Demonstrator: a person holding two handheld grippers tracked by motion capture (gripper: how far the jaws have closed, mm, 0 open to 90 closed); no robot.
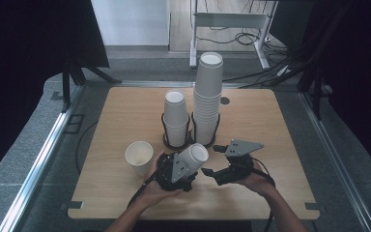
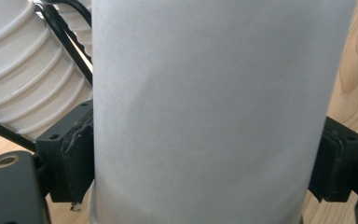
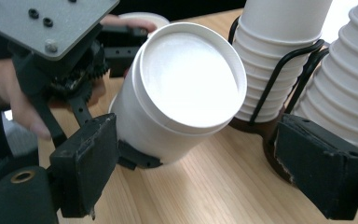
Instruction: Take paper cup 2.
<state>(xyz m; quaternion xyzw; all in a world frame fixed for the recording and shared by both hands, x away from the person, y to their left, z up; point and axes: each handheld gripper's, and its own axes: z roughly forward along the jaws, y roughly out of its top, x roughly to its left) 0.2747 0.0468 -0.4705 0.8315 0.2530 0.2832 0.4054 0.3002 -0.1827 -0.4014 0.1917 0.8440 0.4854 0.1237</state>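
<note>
My left gripper [image 1: 186, 166] is shut on a white paper cup [image 1: 193, 155], which lies tilted with its mouth up and to the right. In the left gripper view the cup [image 2: 205, 102] stands between both pads [image 2: 77, 149], which press on its sides. In the right gripper view the same cup [image 3: 186, 88] faces me with what looks like a double rim, and the left gripper [image 3: 98, 60] holds it from the left. My right gripper [image 1: 213, 159] sits just right of the cup, its jaws [image 3: 205, 168] wide apart and touching nothing.
Two stacks of white cups stand in black wire holders behind the grippers: a short stack [image 1: 176, 118] and a tall stack [image 1: 207, 94]. A single cup [image 1: 139, 157] stands upright on the wooden table [image 1: 270, 145] left of my left hand.
</note>
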